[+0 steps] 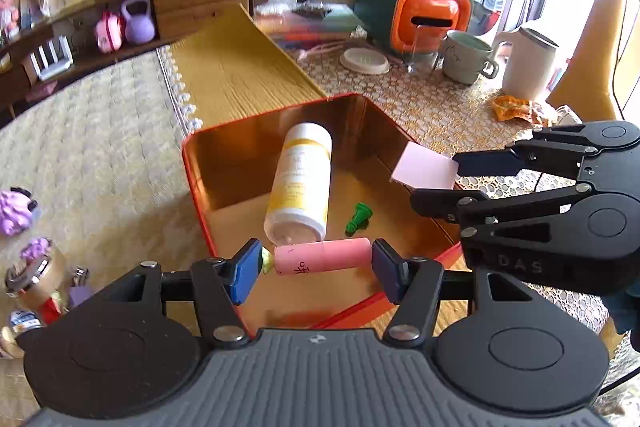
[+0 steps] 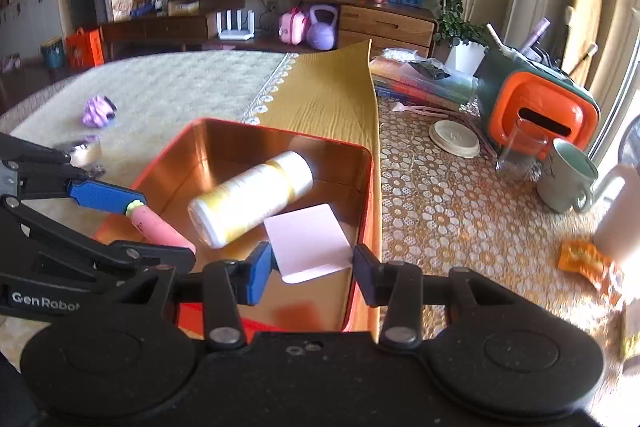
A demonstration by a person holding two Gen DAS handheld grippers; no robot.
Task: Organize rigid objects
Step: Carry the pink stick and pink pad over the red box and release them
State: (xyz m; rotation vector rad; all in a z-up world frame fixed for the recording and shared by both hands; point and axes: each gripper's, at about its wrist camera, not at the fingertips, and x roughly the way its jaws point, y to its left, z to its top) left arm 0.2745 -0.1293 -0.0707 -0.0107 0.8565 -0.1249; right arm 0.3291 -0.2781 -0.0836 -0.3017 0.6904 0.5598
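An orange tin box [image 1: 192, 163] [image 2: 370, 163] with a shiny gold inside stands on the table. In it lie a white and yellow bottle [image 1: 300, 183] [image 2: 252, 201] and a small green piece [image 1: 358, 217]. My left gripper [image 1: 316, 265] [image 2: 132, 227] is shut on a pink cylinder [image 1: 324, 261] [image 2: 160, 227] with a green-yellow end, held lengthwise over the box's near edge. My right gripper [image 2: 314, 267] [image 1: 434, 179] is shut on a pale pink square pad [image 2: 308, 243] [image 1: 424, 169], held above the box's right side.
A yellow cloth [image 1: 236, 67] lies behind the box. To the right stand an orange and green case [image 1: 428, 19], a glass [image 2: 518, 151], a mug [image 1: 466, 57], a white jug [image 1: 528, 63], a round lid [image 1: 364, 61] and an orange wrapper [image 1: 516, 109]. Purple toys [image 1: 16, 211] and jars [image 1: 36, 279] sit at left.
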